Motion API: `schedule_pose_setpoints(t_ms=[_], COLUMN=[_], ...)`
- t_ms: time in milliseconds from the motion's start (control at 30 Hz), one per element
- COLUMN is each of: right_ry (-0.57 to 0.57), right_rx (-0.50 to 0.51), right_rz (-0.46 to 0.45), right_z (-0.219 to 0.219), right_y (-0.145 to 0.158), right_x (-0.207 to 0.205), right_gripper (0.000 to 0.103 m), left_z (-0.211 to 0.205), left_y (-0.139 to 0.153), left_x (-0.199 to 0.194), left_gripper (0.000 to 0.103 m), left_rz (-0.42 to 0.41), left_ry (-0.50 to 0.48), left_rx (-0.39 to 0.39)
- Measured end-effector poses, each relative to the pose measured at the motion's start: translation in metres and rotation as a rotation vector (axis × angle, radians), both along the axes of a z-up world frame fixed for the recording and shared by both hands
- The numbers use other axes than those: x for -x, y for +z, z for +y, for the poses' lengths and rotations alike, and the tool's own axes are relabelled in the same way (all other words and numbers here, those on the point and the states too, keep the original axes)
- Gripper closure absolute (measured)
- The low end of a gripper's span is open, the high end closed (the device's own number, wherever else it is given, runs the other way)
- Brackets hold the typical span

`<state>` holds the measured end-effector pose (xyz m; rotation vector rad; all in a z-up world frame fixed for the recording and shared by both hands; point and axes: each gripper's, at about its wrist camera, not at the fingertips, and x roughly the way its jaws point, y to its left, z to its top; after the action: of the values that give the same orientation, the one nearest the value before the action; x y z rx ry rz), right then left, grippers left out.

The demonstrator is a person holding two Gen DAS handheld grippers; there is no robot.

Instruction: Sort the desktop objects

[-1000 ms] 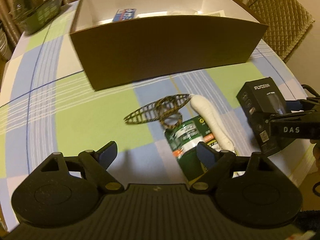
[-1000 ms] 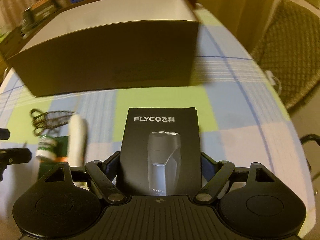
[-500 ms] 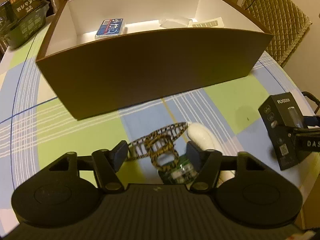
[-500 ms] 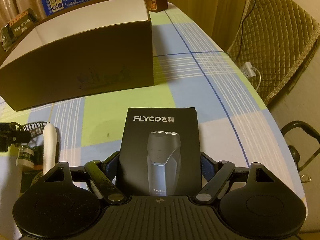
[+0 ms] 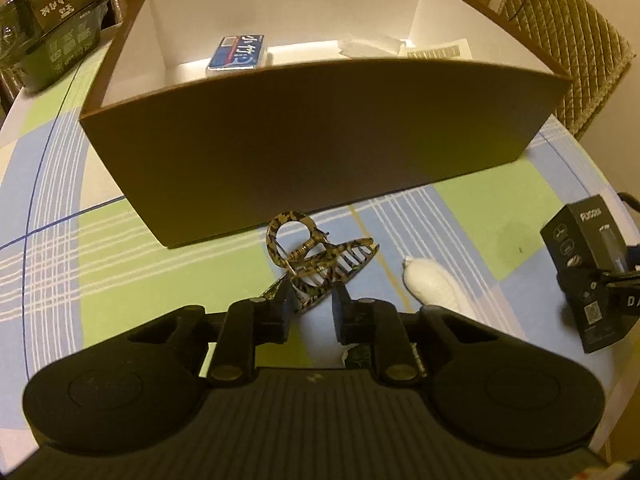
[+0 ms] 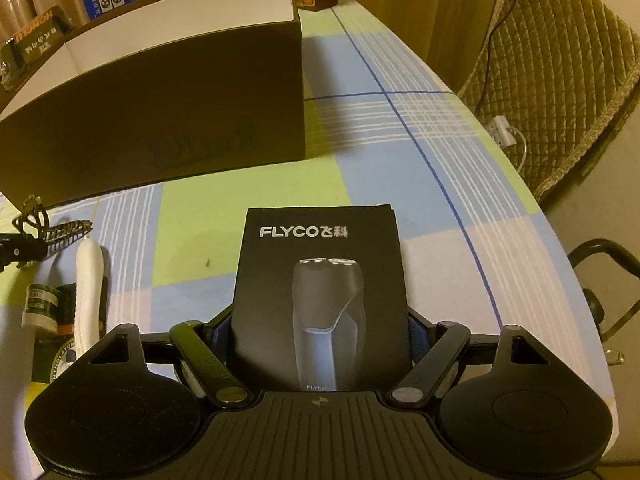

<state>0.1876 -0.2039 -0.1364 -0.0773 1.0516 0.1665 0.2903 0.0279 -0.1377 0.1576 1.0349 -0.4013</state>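
A tortoiseshell hair claw clip [image 5: 320, 256] stands tipped up on the checked tablecloth, just in front of the brown cardboard box [image 5: 320, 132]. My left gripper [image 5: 310, 300] is shut on the clip's near end, its pads pressing both sides. In the right wrist view the clip [image 6: 52, 232] shows at the far left with the left gripper's tip beside it. My right gripper [image 6: 320, 320] is shut on a black FLYCO shaver box [image 6: 320, 280], held upright by its sides. From the left wrist view the shaver box [image 5: 588, 264] stands at the right edge.
The cardboard box holds a blue card pack [image 5: 238, 54] and white items [image 5: 372, 46]. A white tube [image 5: 432, 284] and a green bottle [image 6: 40, 304] lie right of the clip. A dark packet [image 5: 56, 32] sits far left. A quilted chair [image 6: 560, 60] stands beyond the table's right edge.
My left gripper moved forward over the hair clip and its jaws closed on it; the clip's ring end has tipped upward. The right gripper kept hold of the shaver box.
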Motion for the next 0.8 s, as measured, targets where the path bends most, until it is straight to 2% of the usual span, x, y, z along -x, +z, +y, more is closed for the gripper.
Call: schedule_pose_setpoints(t_ms=[33,100,367,533,700,800], right_ry=[0.001,0.001,0.006,0.007,0.006,0.009], right_rx=[0.000,0.001,-0.003,-0.005,-0.004,0.003], right_rz=[0.002,0.007,0.015,0.020,0.020,0.021], right_z=[0.000,0.000,-0.002,-0.001,-0.001,0.000], right_y=[-0.001,-0.002,-0.003,-0.003,-0.003,-0.004], right_x=[-0.001,-0.004,-0.007,-0.010,-0.011,-0.014], right_gripper=[0.026,0.026,0.026,0.026,0.026,0.026], left_z=[0.000,-0.002,-0.001,0.006,0.013,0.018], left_y=[0.001,0.000,-0.001,-0.004,0.003,-0.001], left_x=[0.000,-0.001,-0.020,-0.030,-0.029,-0.040], left_gripper=[0.075,0.062,0.063,0.060,0.061,0.060], left_rz=[-0.005,-0.026,-0.030,0.034,0.028,0.079], left_ry=[0.003,0.017,0.109,0.177,0.198,0.257], left_rx=[0.002,-0.012,0.011,0.080,0.097,0.152])
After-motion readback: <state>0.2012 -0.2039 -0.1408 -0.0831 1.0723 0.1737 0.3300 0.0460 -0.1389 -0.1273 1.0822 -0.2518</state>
